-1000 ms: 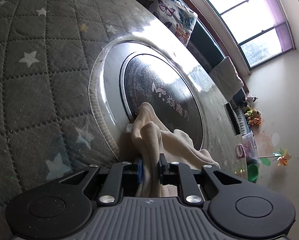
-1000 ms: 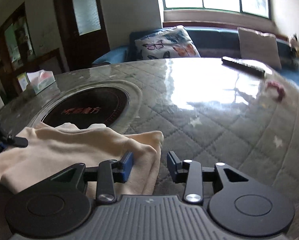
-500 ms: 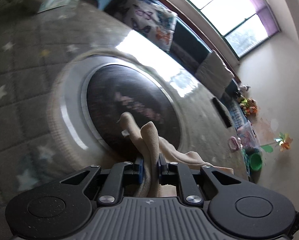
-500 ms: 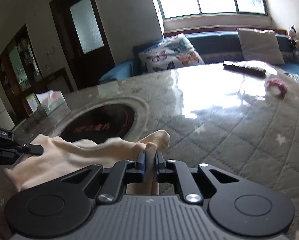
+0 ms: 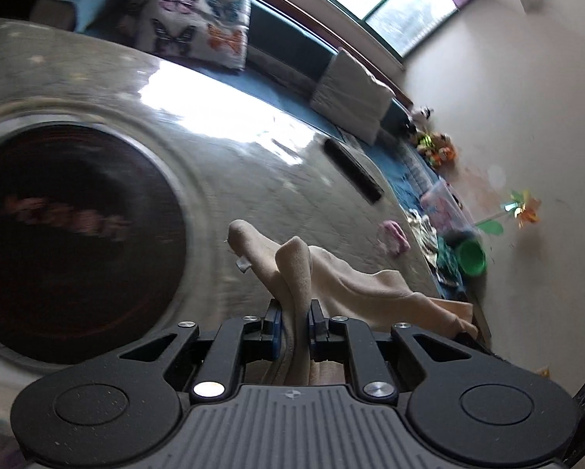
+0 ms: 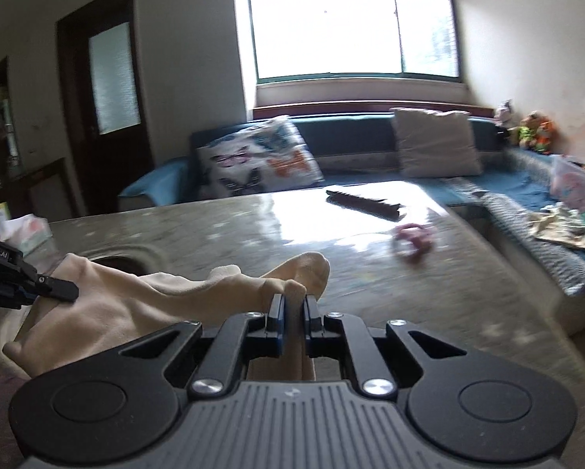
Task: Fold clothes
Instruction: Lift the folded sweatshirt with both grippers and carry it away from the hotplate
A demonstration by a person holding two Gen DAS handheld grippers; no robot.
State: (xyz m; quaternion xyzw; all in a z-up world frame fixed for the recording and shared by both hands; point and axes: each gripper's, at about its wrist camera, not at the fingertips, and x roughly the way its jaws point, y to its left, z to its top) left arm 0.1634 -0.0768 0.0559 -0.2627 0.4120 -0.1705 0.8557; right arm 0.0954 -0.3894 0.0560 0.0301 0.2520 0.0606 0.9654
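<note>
A cream garment point(image 5: 347, 277) hangs stretched above the quilted, glass-topped table point(image 5: 253, 179). My left gripper point(image 5: 295, 312) is shut on one bunched edge of it, folds sticking up between the pads. In the right wrist view the same cream garment point(image 6: 144, 305) spans from my right gripper point(image 6: 292, 308), shut on its near corner, across to the left gripper point(image 6: 38, 285) at the far left, which pinches the other end. The cloth sags between the two grips.
A dark round inset point(image 5: 69, 226) sits in the table on the left. A black remote point(image 6: 365, 203) and a pink item point(image 6: 413, 238) lie toward the far side. A tissue box point(image 6: 28, 232) stands left. A blue sofa point(image 6: 527, 195) with cushions wraps behind and right.
My right gripper closed on the garment's corner. Both grippers lifted the cloth off the table and carried it away from the dark round inset, toward the sofa side.
</note>
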